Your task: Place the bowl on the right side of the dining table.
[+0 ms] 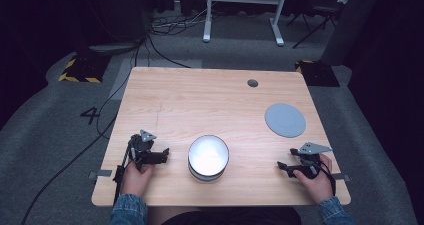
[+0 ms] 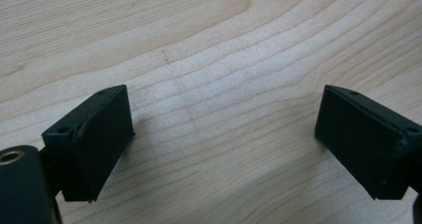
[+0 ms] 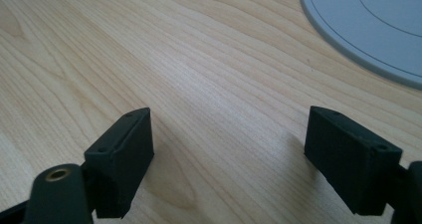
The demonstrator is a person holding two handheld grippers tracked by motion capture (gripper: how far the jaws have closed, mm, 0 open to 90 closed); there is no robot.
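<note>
On the near half of the wooden table (image 1: 200,100), close to the person's edge and about midway across, stands a round white bowl (image 1: 208,157) with a darker band around its lower wall; its inside looks bright and nothing can be made out in it. Left of the bowl, the left gripper (image 1: 162,155) rests low over the wood in the person's left hand (image 1: 136,177), its jaws pointing toward the bowl and stopping just short of it, apart from its wall. A grey three-cornered plate sits on top of that gripper and a cable trails from it off the table's left side. From the left gripper view, its two black jaws stand wide apart with only bare wood grain between them, holding nothing. Well to the right of the bowl, the right gripper (image 1: 283,166) lies near the table's right edge in the person's right hand (image 1: 315,182), jaws pointing leftward toward the bowl but well apart from it. Its own view shows the jaws spread wide as well, empty, with wood between them and the curved rim of a flat grey disc (image 3: 368,20) at the upper right. Seen from above, that disc lies beyond the right gripper, toward the far right of the table, and a small dark round hole (image 1: 252,83) sits farther back.
</note>
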